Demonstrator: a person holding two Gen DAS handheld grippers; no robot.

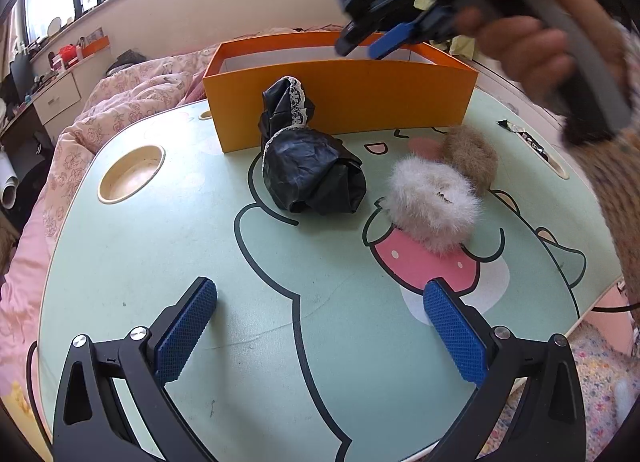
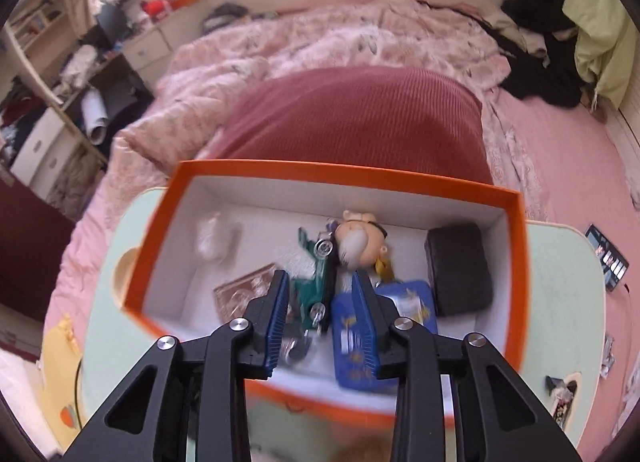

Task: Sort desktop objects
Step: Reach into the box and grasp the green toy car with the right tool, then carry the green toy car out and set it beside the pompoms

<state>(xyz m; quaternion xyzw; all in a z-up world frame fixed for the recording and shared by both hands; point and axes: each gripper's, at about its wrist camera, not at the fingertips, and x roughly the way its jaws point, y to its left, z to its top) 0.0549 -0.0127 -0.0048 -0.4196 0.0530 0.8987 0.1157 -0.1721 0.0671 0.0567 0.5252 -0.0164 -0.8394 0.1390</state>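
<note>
An orange box (image 1: 340,102) stands at the far side of the green cartoon table (image 1: 160,246). In front of it lie a crumpled black lace-trimmed cloth (image 1: 312,170), a white fluffy scrunchie (image 1: 434,202) and a brown fluffy scrunchie (image 1: 472,154). My left gripper (image 1: 320,326) is open and empty, low over the near table. My right gripper (image 2: 322,314) hovers above the box (image 2: 516,262), partly open and empty; it also shows in the left wrist view (image 1: 376,42). Inside the box lie a green toy car (image 2: 316,282), a doll head (image 2: 356,238), a blue tin (image 2: 404,302), a black block (image 2: 460,262) and a card (image 2: 240,294).
A round cup recess (image 1: 132,174) sits at the table's left. A dark wrapper (image 1: 520,134) lies at the right edge. A bed with a pink quilt (image 2: 340,42) and a red pillow (image 2: 360,122) lies behind the table. Small items (image 2: 564,394) lie right of the box.
</note>
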